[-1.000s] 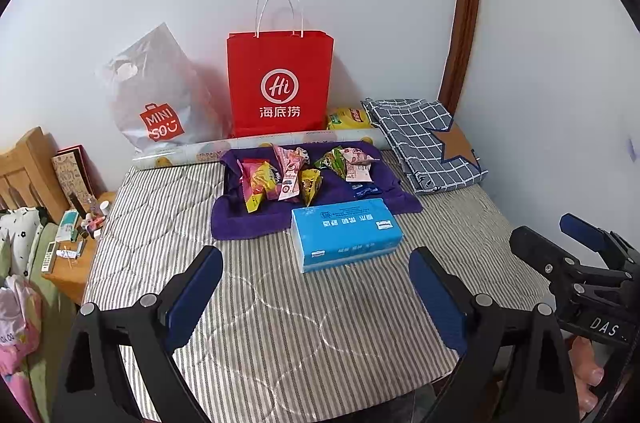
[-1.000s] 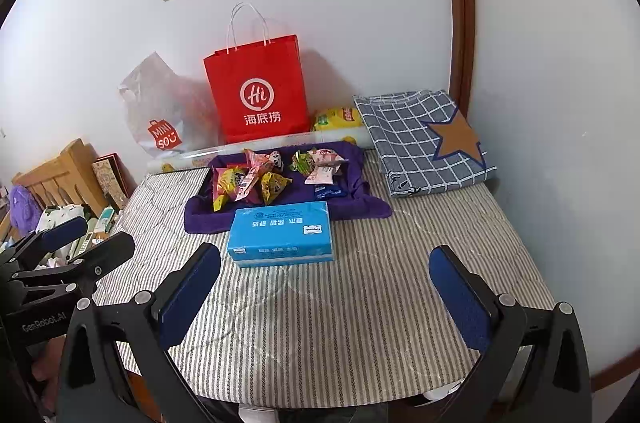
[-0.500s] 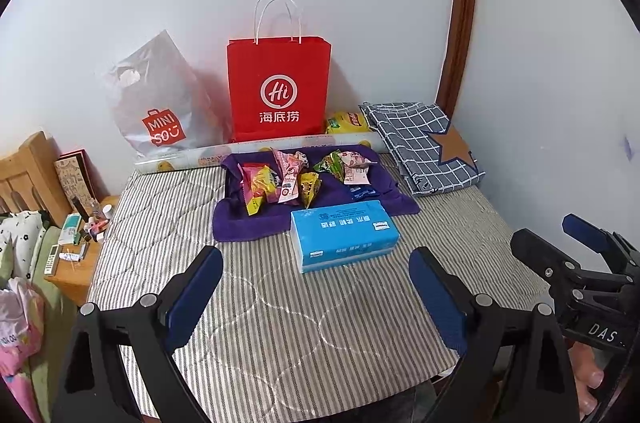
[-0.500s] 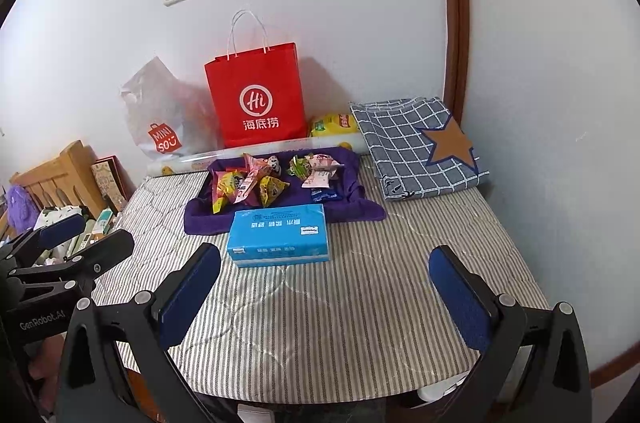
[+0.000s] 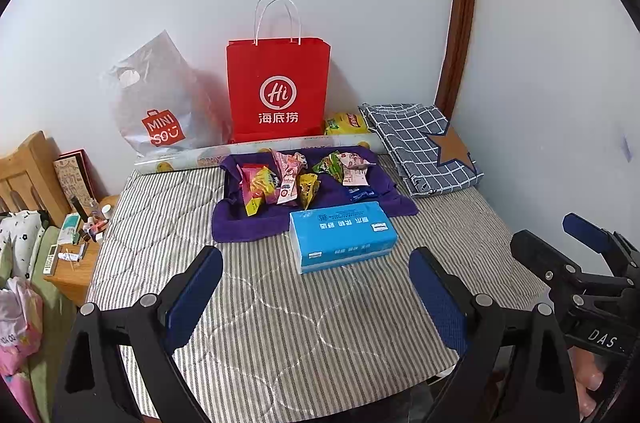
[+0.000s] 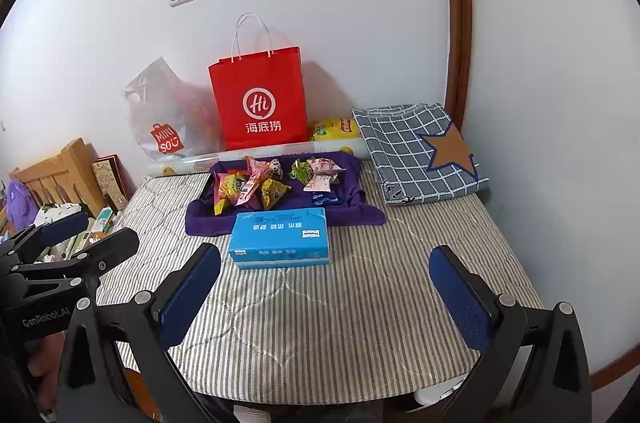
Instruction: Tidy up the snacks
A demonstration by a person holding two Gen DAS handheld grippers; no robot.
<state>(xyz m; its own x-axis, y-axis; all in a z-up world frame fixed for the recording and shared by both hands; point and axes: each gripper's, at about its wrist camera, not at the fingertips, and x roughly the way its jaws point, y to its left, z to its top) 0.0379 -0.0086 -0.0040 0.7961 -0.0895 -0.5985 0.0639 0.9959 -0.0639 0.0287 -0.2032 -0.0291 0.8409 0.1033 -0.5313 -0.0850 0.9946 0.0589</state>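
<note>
Snacks (image 5: pixel 298 175): a heap of small coloured packets lying on a purple cloth (image 5: pixel 256 223) at the far middle of the striped mattress (image 5: pixel 280 323); pink, yellow and red packets to the left of the heap, green and pale pink ones to the right.
Snacks relative to left gripper (image 5: pixel 316 297): well beyond the fingertips, far and slightly left of the gap between them; nothing between the blue pads.
Snacks relative to right gripper (image 6: pixel 326 293): well beyond the fingertips, far and to the left of the gap's middle; nothing between the pads.
Left gripper state: jaws spread wide, holding nothing, hovering over the near part of the mattress.
Right gripper state: jaws spread wide, holding nothing, over the near edge of the mattress; it also shows at the right border of the left wrist view.
Tissue box (image 5: pixel 343 237): blue, lying flat just near of the cloth, between the snacks and both grippers, its far edge touching or overlapping the cloth's near edge.
Red paper bag (image 5: pixel 278 91): upright against the far wall, behind the snacks.
Plastic bag (image 5: pixel 160 103): translucent, left of the red bag, leaning at the wall.
Roll (image 5: pixel 256 153): long, lying along the far edge of the cloth.
Checked fabric (image 5: pixel 420 147): folded, with a brown star, at the far right corner.
</note>
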